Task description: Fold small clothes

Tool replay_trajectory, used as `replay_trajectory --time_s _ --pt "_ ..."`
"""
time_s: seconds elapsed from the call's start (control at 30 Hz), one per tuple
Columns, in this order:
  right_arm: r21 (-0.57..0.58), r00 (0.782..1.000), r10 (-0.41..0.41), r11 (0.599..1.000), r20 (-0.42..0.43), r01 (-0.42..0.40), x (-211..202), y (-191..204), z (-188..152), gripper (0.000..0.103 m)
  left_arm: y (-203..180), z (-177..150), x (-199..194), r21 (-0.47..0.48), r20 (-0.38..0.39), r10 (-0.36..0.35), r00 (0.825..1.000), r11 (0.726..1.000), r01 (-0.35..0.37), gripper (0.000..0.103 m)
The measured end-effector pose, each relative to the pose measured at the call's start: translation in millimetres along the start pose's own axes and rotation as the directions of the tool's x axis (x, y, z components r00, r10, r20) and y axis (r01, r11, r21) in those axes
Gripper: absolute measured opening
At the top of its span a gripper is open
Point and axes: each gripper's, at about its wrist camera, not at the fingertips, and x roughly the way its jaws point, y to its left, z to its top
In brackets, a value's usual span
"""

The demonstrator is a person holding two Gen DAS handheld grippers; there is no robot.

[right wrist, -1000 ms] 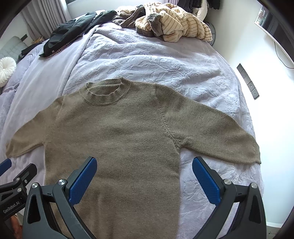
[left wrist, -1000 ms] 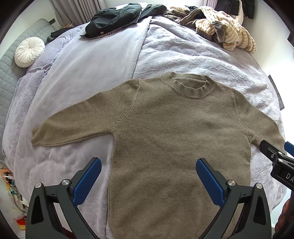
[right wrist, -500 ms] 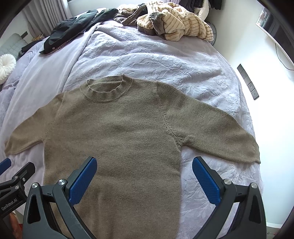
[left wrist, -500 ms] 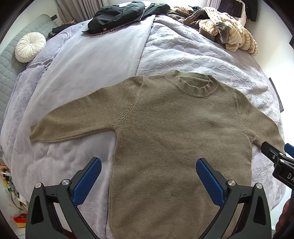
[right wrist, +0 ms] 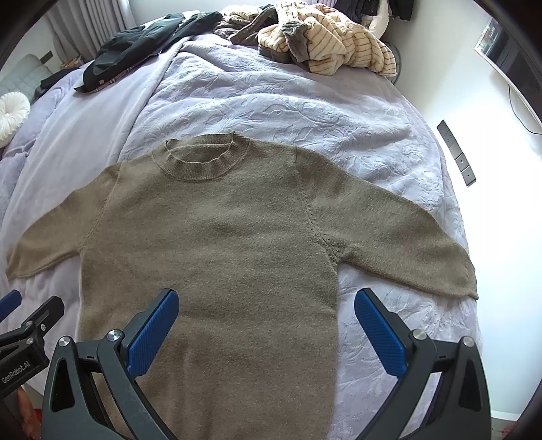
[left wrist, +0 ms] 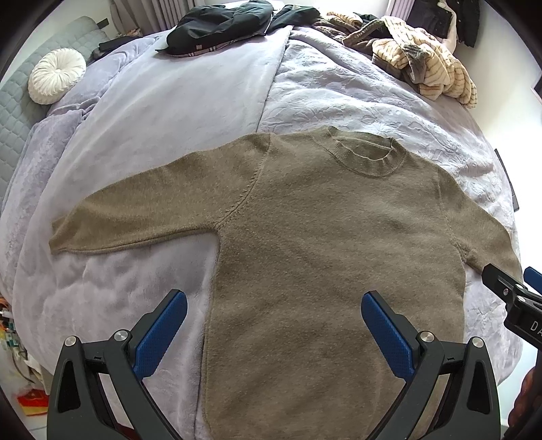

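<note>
An olive-brown knit sweater (left wrist: 321, 237) (right wrist: 220, 243) lies flat and face up on the lavender bed, both sleeves spread out, collar toward the far side. My left gripper (left wrist: 274, 325) hovers open above the sweater's lower left part, nothing between its blue pads. My right gripper (right wrist: 266, 325) hovers open above the lower right part of the body, also empty. The right gripper's tip (left wrist: 508, 294) shows at the right edge of the left wrist view, and the left gripper's tip (right wrist: 30, 321) at the left edge of the right wrist view. The sweater's hem is hidden below both frames.
A lavender bedspread (left wrist: 338, 98) (right wrist: 288, 111) covers the bed. At the far end lie a dark garment (left wrist: 220, 23) (right wrist: 135, 44) and a cream striped heap (left wrist: 430, 64) (right wrist: 332, 44). A white round cushion (left wrist: 56, 79) sits far left. A power strip (right wrist: 455, 152) lies on the floor right.
Both grippers have shifted slightly, so the sweater sits a little further right and lower in the left wrist view. The sweater itself has not moved, and both grippers stay open.
</note>
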Motion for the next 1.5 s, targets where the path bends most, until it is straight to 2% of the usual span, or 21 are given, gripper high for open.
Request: replay_trajectory --time_s 0.23,0.4,0.5,0.63,0.73,0.83,0.9,0.93,1.0,1.07,1.13,1.2,1.27,1.33,1.37,1.4,1.5 --pt "-0.026 1.0 0.016 1.0 0.016 -0.015 -8.9 19.1 -3.7 0.103 19.5 -2.1 8.4 -0.035 -0.005 -0.031 0.999 0.999 0.031 0.103" --pt "-0.079 0.999 0.051 0.996 0.006 -0.051 -8.1 46.2 -11.0 0.103 58.3 -6.2 28.1 -0.113 -0.008 -0.064 0.998 0.992 0.063 0.103" --pt "-0.116 0.997 0.072 0.991 -0.011 -0.073 -4.9 66.0 -16.3 0.103 99.4 -8.9 44.9 -0.195 -0.002 -0.077 0.997 0.978 0.075 0.103" --pt "-0.177 0.994 0.101 0.978 -0.041 -0.107 -0.2 98.3 -24.5 0.103 169.6 -12.3 71.2 -0.314 0.029 -0.064 0.998 0.947 0.07 0.103" --pt "-0.226 0.991 0.111 0.966 -0.07 -0.124 4.3 123.4 -30.9 0.103 229.1 -15.1 93.4 -0.42 0.061 -0.04 0.997 0.905 0.062 0.103" --pt "-0.26 0.989 0.118 0.956 -0.094 -0.139 7.6 140.9 -36.9 0.103 297.0 -20.2 123.0 -0.56 0.082 -0.041 0.996 0.824 0.08 0.103" --pt "-0.279 0.988 0.111 0.95 -0.11 -0.138 10.8 151.4 -40.8 0.103 327.0 -24.3 138.4 -0.631 0.102 -0.059 0.993 0.768 0.111 0.103" --pt "-0.283 0.987 0.109 0.949 -0.118 -0.139 13.0 155.8 -42.3 0.103 345.7 -26.8 149.5 -0.675 0.118 -0.081 0.99 0.725 0.14 0.103" --pt "-0.285 0.985 0.106 0.948 -0.137 -0.141 16.8 163.3 -45.4 0.103 363.3 -28.9 160.7 -0.714 0.146 -0.114 0.983 0.676 0.184 0.103" --pt "-0.291 0.983 0.101 0.946 -0.154 -0.143 20.9 171.8 -48.7 0.103 374.6 -28.4 166.4 -0.733 0.19 -0.13 0.973 0.64 0.229 0.103" --pt "-0.294 0.981 0.101 0.944 -0.167 -0.147 23.2 176.5 -50.1 0.103 379.2 -25.6 164.3 -0.722 0.249 -0.144 0.958 0.632 0.282 0.101" --pt "-0.288 0.98 0.104 0.946 -0.172 -0.151 23.6 179.2 -51.2 0.103 382.0 -23.8 160.6 -0.703 0.293 -0.151 0.944 0.635 0.32 0.084" --pt "-0.276 0.979 0.109 0.949 -0.17 -0.153 22.9 180.6 -51.6 0.103 384.0 -24.2 164.5 -0.68 0.315 -0.195 0.929 0.636 0.365 0.037" --pt "-0.259 0.979 0.116 0.953 -0.167 -0.157 20.9 180.6 -52.4 0.103 378.6 -22.4 169.2 -0.667 0.334 -0.247 0.909 0.619 0.414 0.013" --pt "-0.256 0.979 0.116 0.954 -0.165 -0.156 20.3 180.6 -52.9 0.103 376.9 -19.5 168.7 -0.662 0.339 -0.252 0.907 0.621 0.42 0.013" --pt "-0.253 0.98 0.114 0.955 -0.162 -0.153 19.3 179.9 -53.5 0.103 375.1 -19.2 164.4 -0.647 0.343 -0.237 0.909 0.642 0.412 0.013" --pt "-0.234 0.98 0.123 0.959 -0.156 -0.158 17.1 174.8 -56.2 0.103 367.2 -14.1 142.0 -0.589 0.378 -0.218 0.9 0.693 0.416 0.013"
